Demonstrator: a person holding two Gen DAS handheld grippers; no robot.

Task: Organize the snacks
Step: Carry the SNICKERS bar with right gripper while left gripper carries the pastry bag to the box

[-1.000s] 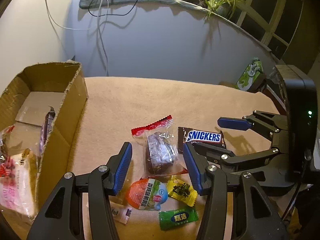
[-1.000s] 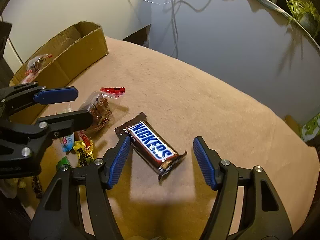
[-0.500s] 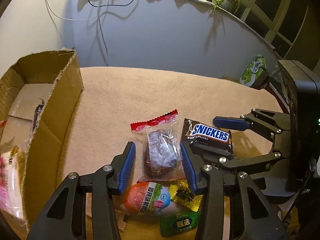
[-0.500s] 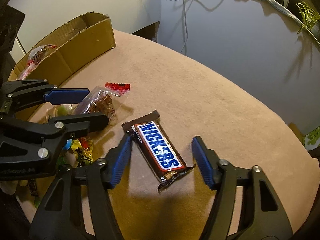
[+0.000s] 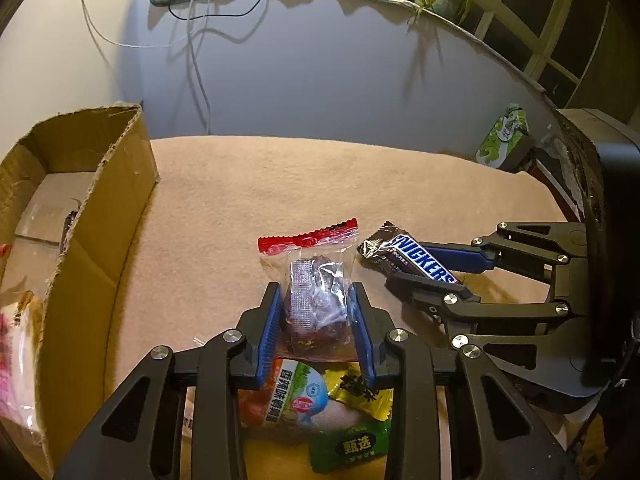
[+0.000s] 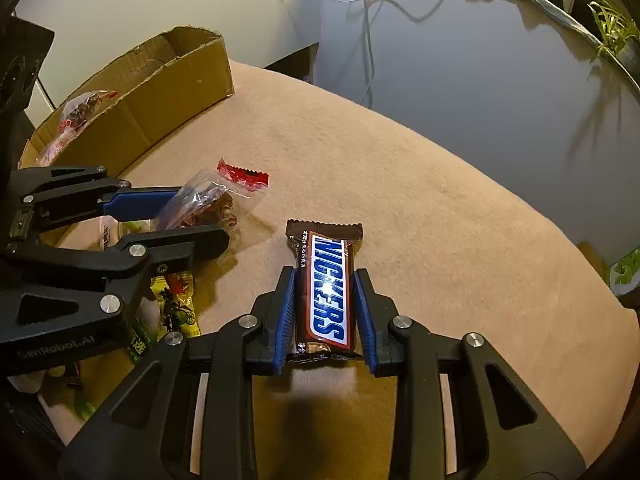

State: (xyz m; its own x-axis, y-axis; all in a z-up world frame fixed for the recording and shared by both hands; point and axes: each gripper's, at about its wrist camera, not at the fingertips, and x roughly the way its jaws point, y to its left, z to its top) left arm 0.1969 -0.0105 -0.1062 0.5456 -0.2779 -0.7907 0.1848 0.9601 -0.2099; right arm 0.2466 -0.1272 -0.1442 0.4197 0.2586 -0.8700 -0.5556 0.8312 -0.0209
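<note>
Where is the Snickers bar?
The Snickers bar sits clamped in the right gripper, right of the clear red-topped snack bag held by the left gripper.

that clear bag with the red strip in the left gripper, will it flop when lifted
Probably. The clear bag is thin crinkled film, so its loose red-strip end likely droops. The left gripper pinches the bulky dark contents, which look firmer, so the grip should hold.

Two hand-held grippers, black frames with blue ribbed pads.
Left hand-held gripper (image 5: 316, 322), right hand-held gripper (image 6: 325, 312): angular black linkage arms, silver round screws, faint "SenRobot.AI" lettering.
</note>
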